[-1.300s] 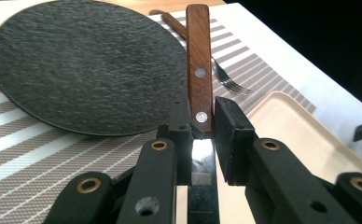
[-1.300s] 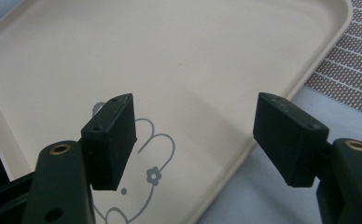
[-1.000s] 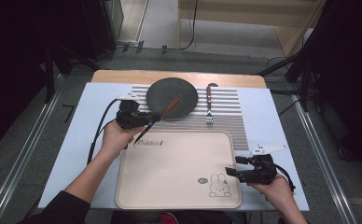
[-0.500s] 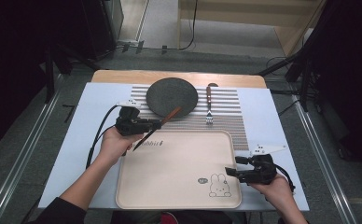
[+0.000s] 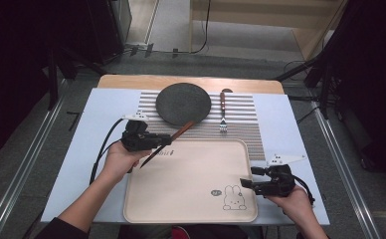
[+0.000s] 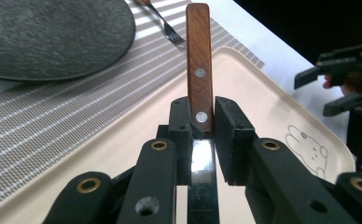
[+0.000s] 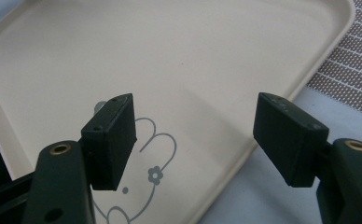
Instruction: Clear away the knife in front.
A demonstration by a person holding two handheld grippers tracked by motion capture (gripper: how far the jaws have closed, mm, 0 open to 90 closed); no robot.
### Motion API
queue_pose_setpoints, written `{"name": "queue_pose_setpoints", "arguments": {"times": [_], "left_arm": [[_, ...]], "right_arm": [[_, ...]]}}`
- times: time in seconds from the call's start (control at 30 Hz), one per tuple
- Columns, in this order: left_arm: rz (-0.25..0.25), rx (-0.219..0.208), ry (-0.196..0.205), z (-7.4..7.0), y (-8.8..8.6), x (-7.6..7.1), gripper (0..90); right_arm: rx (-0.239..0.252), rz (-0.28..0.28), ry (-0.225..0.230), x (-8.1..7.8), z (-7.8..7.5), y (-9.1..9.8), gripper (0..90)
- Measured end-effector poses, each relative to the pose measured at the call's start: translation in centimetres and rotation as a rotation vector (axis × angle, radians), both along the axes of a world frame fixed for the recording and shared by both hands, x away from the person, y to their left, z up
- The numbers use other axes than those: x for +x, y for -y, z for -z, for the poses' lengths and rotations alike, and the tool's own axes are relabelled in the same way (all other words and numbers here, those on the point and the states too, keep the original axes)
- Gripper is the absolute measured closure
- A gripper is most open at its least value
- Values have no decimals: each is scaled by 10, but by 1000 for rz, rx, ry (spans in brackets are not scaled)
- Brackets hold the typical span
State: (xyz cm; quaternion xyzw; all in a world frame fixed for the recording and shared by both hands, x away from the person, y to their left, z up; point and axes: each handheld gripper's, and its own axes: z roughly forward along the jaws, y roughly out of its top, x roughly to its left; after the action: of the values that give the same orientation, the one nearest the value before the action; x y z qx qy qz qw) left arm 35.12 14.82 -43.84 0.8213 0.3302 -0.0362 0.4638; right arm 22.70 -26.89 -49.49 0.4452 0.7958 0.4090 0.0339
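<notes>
My left gripper is shut on a knife where its blade meets the wooden handle. The handle points toward the dark round plate, and its end lies over the plate's near edge. The knife hangs slanted above the far left corner of the beige tray. Over the tray's near right corner, my right gripper is open with nothing between its fingers. It stands beside the printed rabbit.
A fork with a wooden handle lies on the striped placemat to the right of the plate. The mat and tray rest on a pale blue table cover. Dark stands flank the table.
My left gripper has drawn the knife a little toward the person, from over the plate to the tray's far left corner. The right gripper has stayed put.
</notes>
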Motion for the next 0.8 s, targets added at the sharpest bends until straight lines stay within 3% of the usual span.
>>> {"name": "queue_pose_setpoints", "arguments": {"times": [0.7, 0.8], "left_arm": [[33, 65, -31, 20, -1, -16, 769], [28, 87, -13, 25, 0, -19, 769]], "right_arm": [[-3, 3, -1, 0, 0, 0, 289], [-3, 1, 0, 0, 0, 0, 289]]}}
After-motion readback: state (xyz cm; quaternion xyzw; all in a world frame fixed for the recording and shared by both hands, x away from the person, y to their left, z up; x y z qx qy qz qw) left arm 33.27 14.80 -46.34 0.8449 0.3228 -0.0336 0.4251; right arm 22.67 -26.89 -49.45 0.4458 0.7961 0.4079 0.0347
